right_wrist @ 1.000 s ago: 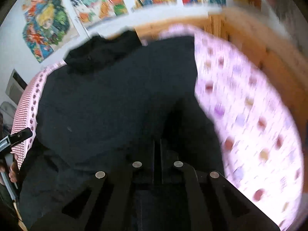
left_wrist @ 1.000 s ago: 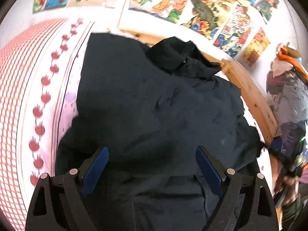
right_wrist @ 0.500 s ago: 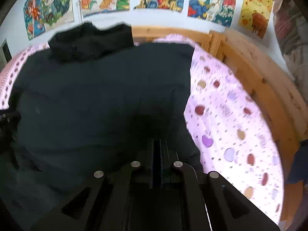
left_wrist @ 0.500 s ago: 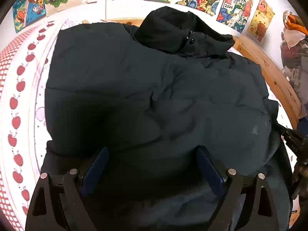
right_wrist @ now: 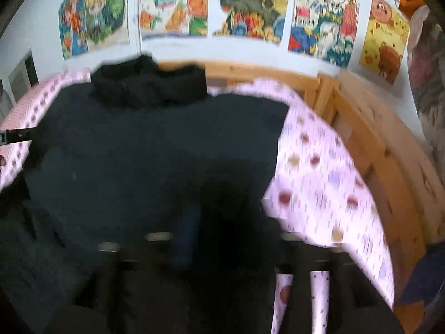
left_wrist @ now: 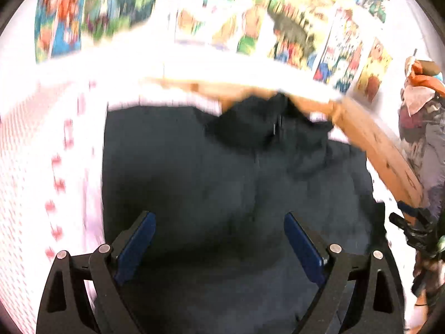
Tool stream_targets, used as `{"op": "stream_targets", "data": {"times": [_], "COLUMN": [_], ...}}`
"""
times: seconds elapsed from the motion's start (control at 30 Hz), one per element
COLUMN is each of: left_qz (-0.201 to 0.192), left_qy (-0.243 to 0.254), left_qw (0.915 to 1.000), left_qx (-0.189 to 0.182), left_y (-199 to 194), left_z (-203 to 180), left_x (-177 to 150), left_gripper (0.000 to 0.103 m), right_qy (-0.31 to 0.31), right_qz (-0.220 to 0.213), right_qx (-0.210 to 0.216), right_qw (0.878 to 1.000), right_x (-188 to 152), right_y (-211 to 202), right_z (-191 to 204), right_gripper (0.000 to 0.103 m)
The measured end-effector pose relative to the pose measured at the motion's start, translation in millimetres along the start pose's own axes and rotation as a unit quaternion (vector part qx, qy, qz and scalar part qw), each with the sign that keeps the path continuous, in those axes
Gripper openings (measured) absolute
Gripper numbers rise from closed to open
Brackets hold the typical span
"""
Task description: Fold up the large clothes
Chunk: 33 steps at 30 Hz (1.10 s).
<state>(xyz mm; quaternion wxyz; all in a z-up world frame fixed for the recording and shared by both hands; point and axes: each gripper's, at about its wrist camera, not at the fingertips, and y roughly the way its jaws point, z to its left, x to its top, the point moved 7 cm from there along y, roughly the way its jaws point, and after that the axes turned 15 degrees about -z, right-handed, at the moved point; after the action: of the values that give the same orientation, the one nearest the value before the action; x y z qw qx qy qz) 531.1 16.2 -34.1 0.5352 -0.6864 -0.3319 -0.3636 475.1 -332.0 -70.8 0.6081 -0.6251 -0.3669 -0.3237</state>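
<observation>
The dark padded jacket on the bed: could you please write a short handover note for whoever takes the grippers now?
Left gripper: open, blue pads wide apart above the jacket, holding nothing.
Right gripper: blurred in its own view; its jaws have just been opening from shut, and no grip on the cloth is visible.
Dark padded jacket: spread flat on the pink patterned bedsheet, hood towards the wooden bed frame and the postered wall.
Done: the jacket appears laid out, sides tucked in.
Left: probably fold it across and tidy the hood.
</observation>
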Motion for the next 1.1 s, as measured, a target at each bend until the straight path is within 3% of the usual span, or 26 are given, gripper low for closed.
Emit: {"op": "stream_targets", "data": {"times": [0.1, 0.2, 0.4, 0.5, 0.6, 0.67, 0.73, 0.77, 0.97, 1.1], "left_qz": [-0.037, -0.049, -0.074, -0.068, -0.058, -0.053, -0.056, -0.062, -0.051, 0.001], "left_qy": [0.035, 0.045, 0.024, 0.056, 0.085, 0.067, 0.045, 0.042, 0.072, 0.128], "left_qw": [0.9987, 0.9978, 0.9968, 0.9958, 0.9946, 0.9957, 0.996, 0.9949, 0.9916, 0.9861], "left_qx": [0.007, 0.004, -0.017, -0.025, -0.019, -0.036, -0.054, -0.068, -0.095, -0.107], "left_y": [18, 49, 98, 113, 126, 132, 134, 132, 113, 110], "left_z": [-7, -15, -21, -28, -31, -30, -29, -31, -28, -28], "left_x": [32, 55, 88, 84, 78, 76, 77, 79, 77, 49], "left_gripper": [0.094, 0.094, 0.093, 0.091, 0.07, 0.054, 0.019, 0.009, 0.005, 0.005], "right_qy": [0.023, 0.055, 0.196, 0.227, 0.244, 0.261, 0.274, 0.275, 0.176, 0.092], "right_qz": [-0.015, -0.028, -0.028, -0.023, -0.011, -0.001, 0.004, 0.0, -0.01, 0.011], "right_qx": [0.02, 0.036, 0.104, 0.121, 0.119, 0.117, 0.108, 0.107, 0.112, 0.104], "right_qw": [0.999, 0.997, 0.975, 0.966, 0.962, 0.958, 0.956, 0.956, 0.978, 0.99], "right_x": [30, 55, 98, 98, 96, 92, 90, 90, 95, 85], "right_y": [15, 38, 116, 147, 171, 186, 195, 195, 162, 149], "right_z": [-1, 1, 5, 27, 36, 42, 43, 44, 57, 61], "right_gripper": [0.066, 0.066, 0.066, 0.066, 0.06, 0.04, 0.024, 0.018, 0.013, 0.012]}}
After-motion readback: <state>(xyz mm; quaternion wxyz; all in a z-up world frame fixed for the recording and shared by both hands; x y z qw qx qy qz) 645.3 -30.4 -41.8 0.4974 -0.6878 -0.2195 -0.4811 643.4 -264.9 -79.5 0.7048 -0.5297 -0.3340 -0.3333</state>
